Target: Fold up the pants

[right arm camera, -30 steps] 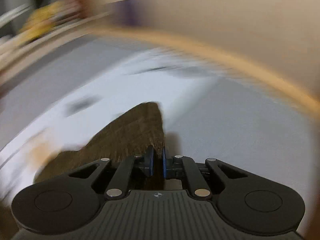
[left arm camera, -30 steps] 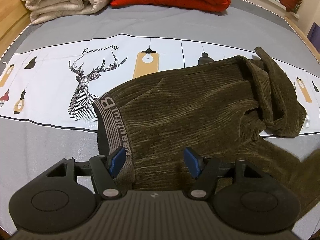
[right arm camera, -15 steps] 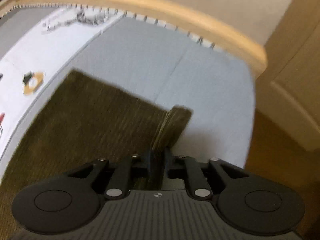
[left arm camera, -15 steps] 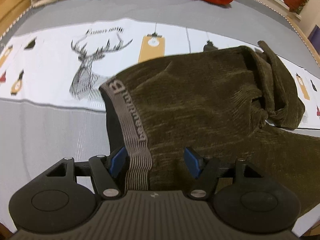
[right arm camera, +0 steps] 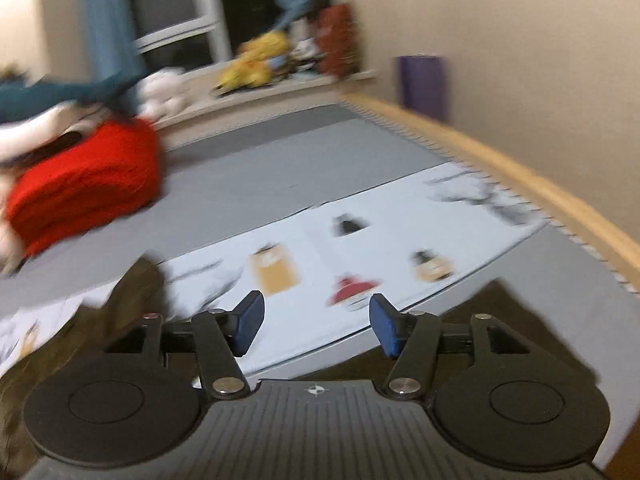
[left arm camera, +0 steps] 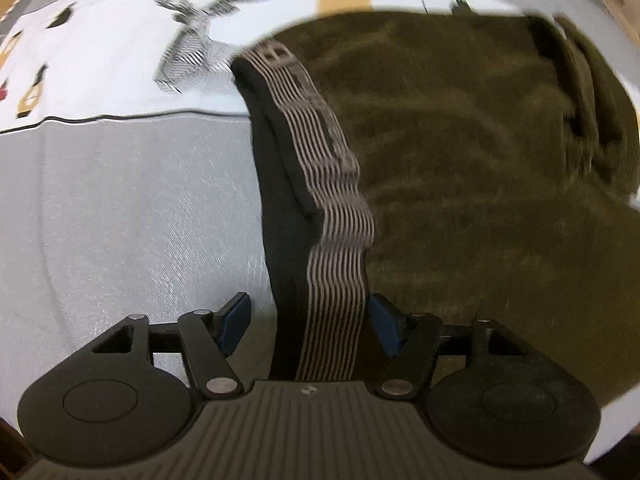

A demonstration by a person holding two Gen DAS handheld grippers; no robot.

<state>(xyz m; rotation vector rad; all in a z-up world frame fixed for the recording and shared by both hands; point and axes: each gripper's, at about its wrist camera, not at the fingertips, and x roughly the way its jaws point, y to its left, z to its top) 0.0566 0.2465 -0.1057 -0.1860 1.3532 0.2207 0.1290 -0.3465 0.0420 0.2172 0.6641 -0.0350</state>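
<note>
Olive-brown corduroy pants [left arm camera: 460, 184] lie on the grey and white bed sheet [left arm camera: 120, 208]. Their striped grey waistband [left arm camera: 336, 248] runs from the middle of the left wrist view down between my left gripper's fingers. My left gripper [left arm camera: 310, 322] is open, its blue pads either side of the waistband without closing on it. My right gripper [right arm camera: 316, 322] is open and empty above the sheet. Parts of the pants [right arm camera: 120, 300] show at the lower left and lower right of the right wrist view.
A folded red blanket [right arm camera: 84, 184] lies at the far left of the bed. The bed's wooden edge [right arm camera: 520, 168] runs along the right, with a purple bin [right arm camera: 422, 84] beyond it. Plush toys [right arm camera: 256, 64] sit on a ledge behind.
My right gripper let go of the pant leg, opened and swung up to face across the bed. My left gripper moved forward so the waistband now lies between its open fingers.
</note>
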